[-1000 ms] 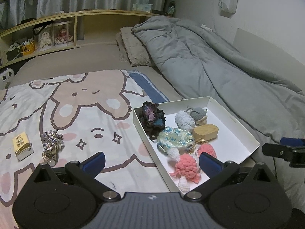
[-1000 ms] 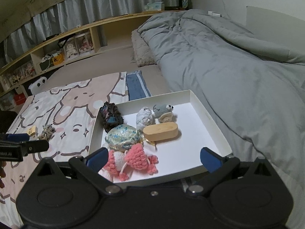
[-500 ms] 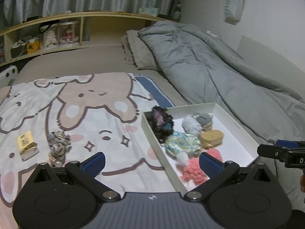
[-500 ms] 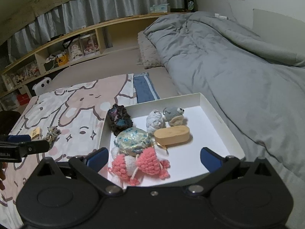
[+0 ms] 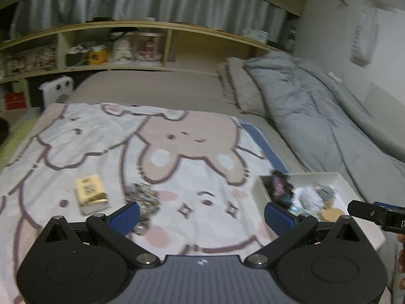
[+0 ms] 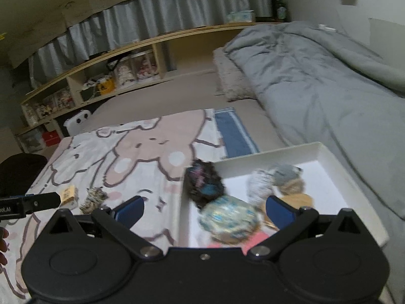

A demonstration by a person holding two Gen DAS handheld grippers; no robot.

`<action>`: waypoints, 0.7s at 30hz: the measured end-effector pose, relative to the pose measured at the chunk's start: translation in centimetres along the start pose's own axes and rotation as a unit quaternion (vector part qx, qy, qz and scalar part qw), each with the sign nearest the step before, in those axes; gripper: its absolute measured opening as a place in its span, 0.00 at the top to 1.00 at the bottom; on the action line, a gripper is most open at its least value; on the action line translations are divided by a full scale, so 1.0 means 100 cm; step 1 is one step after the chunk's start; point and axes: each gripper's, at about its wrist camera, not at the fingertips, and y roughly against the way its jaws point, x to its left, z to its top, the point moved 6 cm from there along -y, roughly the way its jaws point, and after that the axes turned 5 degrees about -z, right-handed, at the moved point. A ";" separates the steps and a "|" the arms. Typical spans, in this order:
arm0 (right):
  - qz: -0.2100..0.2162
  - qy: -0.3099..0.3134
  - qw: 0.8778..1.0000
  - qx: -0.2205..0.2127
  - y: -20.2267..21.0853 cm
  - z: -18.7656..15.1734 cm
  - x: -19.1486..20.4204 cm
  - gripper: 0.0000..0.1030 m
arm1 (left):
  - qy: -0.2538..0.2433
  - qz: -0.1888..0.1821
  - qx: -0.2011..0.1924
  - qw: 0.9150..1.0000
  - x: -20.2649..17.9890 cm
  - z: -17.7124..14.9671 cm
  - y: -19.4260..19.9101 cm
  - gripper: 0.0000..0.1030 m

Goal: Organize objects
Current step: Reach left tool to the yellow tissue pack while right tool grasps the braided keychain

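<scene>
Both views have been swung leftward vs. a sec ago: the white box [image 6: 326, 152] is now pushed to the right edge of the left wrist view, and the bunny blanket [image 5: 177, 136] on the bed is centred. Attention appears to be shifted to what's left outside the box, prob. the next pickup. Box is already filled w/ a dark yarn ball [image 6: 203, 185], floral pouch [image 6: 227, 219] and other bits. Still loose on the blanket: yellow packet [image 5: 89, 193] and striped trinket [image 5: 143, 197], lying near each other. Left hand-held gripper [image 5: 202, 216] is held wide apart, nothing touched; right hand-held gripper [image 6: 205, 211] likewise spread, nothing held.
</scene>
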 end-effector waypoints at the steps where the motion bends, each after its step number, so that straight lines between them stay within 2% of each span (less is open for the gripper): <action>1: 0.005 0.003 1.000 0.000 -0.004 0.001 0.007 0.00 | 0.005 0.008 -0.003 1.000 0.007 0.002 0.001 0.00; 11: 0.059 0.027 0.998 0.009 -0.046 0.019 0.082 0.00 | 0.059 0.057 -0.020 0.996 0.066 0.018 0.002 0.00; 21: 0.096 0.014 0.994 0.048 -0.094 0.020 0.136 0.00 | 0.104 0.097 -0.033 0.989 0.114 0.029 -0.009 0.02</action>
